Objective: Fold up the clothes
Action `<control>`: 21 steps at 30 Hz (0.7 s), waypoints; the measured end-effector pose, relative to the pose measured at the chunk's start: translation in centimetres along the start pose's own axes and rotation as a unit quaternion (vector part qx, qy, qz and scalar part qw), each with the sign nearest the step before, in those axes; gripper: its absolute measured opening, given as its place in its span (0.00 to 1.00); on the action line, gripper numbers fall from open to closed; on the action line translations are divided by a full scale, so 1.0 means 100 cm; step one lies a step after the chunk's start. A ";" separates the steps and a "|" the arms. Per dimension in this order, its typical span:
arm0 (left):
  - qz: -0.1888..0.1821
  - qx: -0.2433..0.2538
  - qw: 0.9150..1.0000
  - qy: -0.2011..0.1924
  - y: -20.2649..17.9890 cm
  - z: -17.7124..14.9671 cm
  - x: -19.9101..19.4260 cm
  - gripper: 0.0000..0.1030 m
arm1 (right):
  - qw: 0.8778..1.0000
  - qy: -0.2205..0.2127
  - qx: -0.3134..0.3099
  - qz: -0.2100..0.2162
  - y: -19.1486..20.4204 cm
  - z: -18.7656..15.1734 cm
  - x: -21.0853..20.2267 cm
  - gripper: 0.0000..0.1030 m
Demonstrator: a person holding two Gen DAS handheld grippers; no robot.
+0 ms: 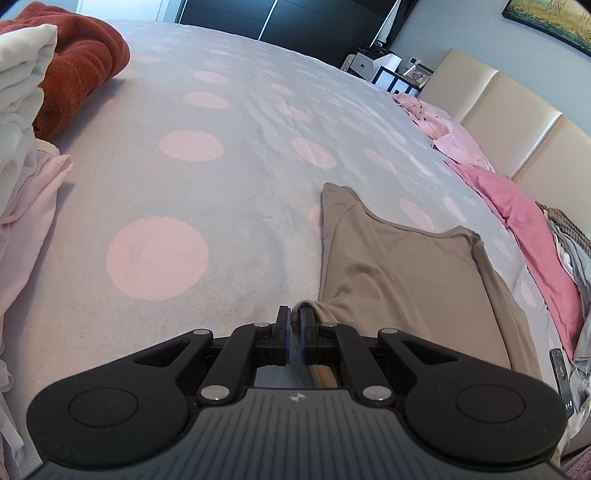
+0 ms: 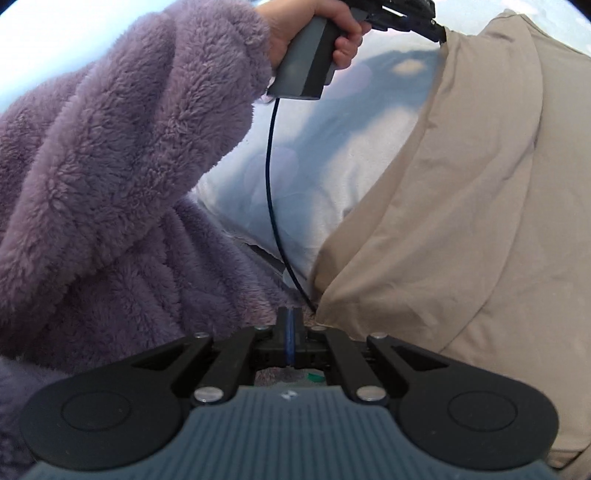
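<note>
A beige sleeveless garment lies on the grey bed cover with pink dots, its straps pointing away from me. My left gripper is shut on the garment's near edge, with a fold of fabric pinched between the pads. In the right wrist view the same beige garment stretches from the left gripper at the top down to my right gripper. The right gripper is shut, and the fabric's creases gather to a corner at its right finger.
A rust-red towel, white cloth and pale pink cloth are piled at the left. Pink bedding and a padded headboard line the right. A purple fleece sleeve and a dangling cable are close by.
</note>
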State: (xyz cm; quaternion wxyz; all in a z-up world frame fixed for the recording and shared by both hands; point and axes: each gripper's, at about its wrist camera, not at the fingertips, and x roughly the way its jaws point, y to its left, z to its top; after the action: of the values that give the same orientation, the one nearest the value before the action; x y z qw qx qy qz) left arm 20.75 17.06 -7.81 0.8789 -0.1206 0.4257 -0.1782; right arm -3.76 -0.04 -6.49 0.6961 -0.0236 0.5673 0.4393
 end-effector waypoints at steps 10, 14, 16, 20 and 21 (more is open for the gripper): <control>0.013 -0.008 1.000 0.010 0.006 -0.006 -0.024 0.14 | 0.993 -0.044 0.064 -0.093 -0.052 -0.002 -0.028 0.06; -0.030 -0.035 0.999 0.006 0.001 -0.010 -0.033 0.35 | 0.985 -0.065 0.095 -0.128 -0.080 0.002 -0.037 0.06; -0.037 -0.025 0.999 0.014 -0.009 -0.012 -0.027 0.40 | 0.984 -0.073 0.104 -0.126 -0.088 0.005 -0.036 0.06; -0.026 -0.006 0.999 0.033 -0.022 -0.015 -0.005 0.34 | 0.981 -0.089 0.123 -0.122 -0.102 0.012 -0.034 0.06; -0.031 -0.003 0.999 0.035 -0.024 -0.015 -0.001 0.26 | 0.980 -0.093 0.128 -0.121 -0.105 0.013 -0.034 0.06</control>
State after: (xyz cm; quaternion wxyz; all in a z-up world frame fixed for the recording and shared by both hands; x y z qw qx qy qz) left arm 18.96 14.81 -7.74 0.8573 -0.1299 0.4524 -0.2087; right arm 4.08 -7.77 -8.19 0.7909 0.0381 0.5448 0.2760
